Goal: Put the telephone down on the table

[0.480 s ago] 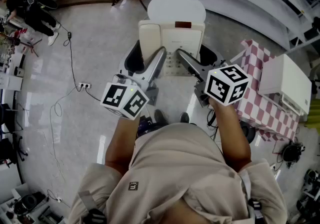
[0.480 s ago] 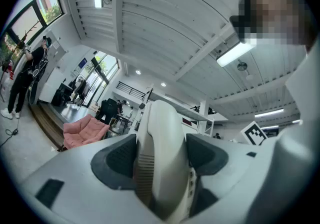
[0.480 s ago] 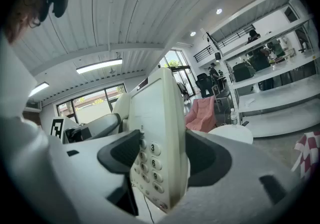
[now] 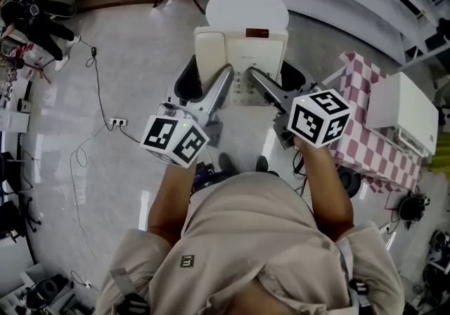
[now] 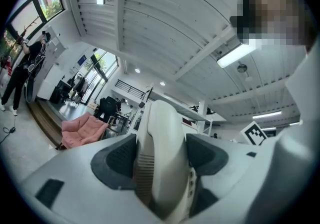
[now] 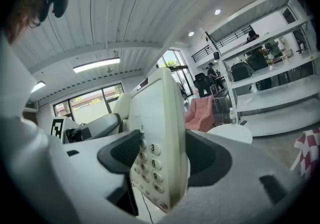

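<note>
Desk: round, white (image 4: 247, 5), just past the telephone's far edge.
Telephone: cream (image 4: 242, 50), carried in the air between both tongs, not resting on the desk.
Left tongs (image 4: 204, 83): clenched on the handset (image 5: 162, 148) side.
Right tongs (image 4: 280, 83): clenched on the keypad (image 6: 152, 168) side.

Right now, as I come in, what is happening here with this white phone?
A person holds a white telephone up with two hand-held grippers. The left gripper has its fingers closed on the side with the handset. The right gripper has its fingers closed on the side with the keypad. The telephone is in front of the person, at the near edge of a round white table, and does not appear to be set down yet.
</note>
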